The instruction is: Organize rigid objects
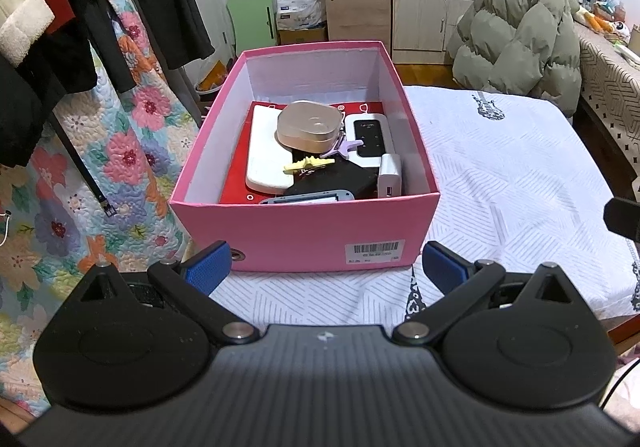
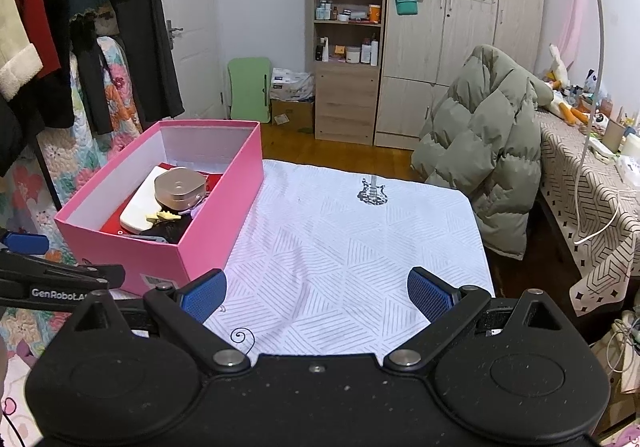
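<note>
A pink box (image 1: pixel 304 231) stands on a white patterned cloth (image 1: pixel 512 183). Inside lie a beige rounded case (image 1: pixel 308 127), a long white pad (image 1: pixel 266 151), a white remote with a black face (image 1: pixel 370 139), a yellow clip (image 1: pixel 306 163), a purple clip (image 1: pixel 346 147), a small silver block (image 1: pixel 390 173) and a black item (image 1: pixel 336 181). My left gripper (image 1: pixel 326 269) is open just before the box's near wall, holding nothing. The right wrist view has the pink box (image 2: pixel 216 223) at left; my right gripper (image 2: pixel 316 293) is open over bare cloth (image 2: pixel 360 239).
Hanging clothes (image 1: pixel 80 7) and a floral quilt (image 1: pixel 120 151) stand left of the box. A green puffer jacket (image 2: pixel 484 167) drapes over a chair past the table's far right corner. A shelf unit (image 2: pixel 346 39) and wardrobe stand behind. The left gripper's body (image 2: pixel 52 279) shows at left.
</note>
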`<state>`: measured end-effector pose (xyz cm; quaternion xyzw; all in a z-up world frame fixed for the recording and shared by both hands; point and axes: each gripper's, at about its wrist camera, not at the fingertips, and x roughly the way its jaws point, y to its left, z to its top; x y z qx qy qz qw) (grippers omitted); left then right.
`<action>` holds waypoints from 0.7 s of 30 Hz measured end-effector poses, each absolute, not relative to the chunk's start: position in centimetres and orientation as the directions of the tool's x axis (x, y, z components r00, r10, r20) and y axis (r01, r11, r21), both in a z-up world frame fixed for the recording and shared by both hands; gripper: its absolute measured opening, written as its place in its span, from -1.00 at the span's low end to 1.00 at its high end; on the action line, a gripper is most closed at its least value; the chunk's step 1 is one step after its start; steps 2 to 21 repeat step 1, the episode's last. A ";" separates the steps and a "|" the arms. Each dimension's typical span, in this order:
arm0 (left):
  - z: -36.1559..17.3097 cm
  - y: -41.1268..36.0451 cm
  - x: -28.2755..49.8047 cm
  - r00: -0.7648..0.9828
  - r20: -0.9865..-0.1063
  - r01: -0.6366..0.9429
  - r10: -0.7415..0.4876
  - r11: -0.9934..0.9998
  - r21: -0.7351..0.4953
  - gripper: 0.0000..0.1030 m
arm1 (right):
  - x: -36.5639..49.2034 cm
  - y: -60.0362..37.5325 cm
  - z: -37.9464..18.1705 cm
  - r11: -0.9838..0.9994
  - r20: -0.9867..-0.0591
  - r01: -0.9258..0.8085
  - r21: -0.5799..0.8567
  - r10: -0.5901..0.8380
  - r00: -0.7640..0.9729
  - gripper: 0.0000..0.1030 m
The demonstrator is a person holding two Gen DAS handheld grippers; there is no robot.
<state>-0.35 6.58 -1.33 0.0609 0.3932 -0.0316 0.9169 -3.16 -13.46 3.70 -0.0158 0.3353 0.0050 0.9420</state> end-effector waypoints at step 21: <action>-1.4 6.5 -0.3 0.686 -0.727 0.109 -0.009 0.990 0.090 1.00 | -3.2 -13.5 3.7 0.999 -0.630 -0.020 -0.028 -0.002 0.777 0.92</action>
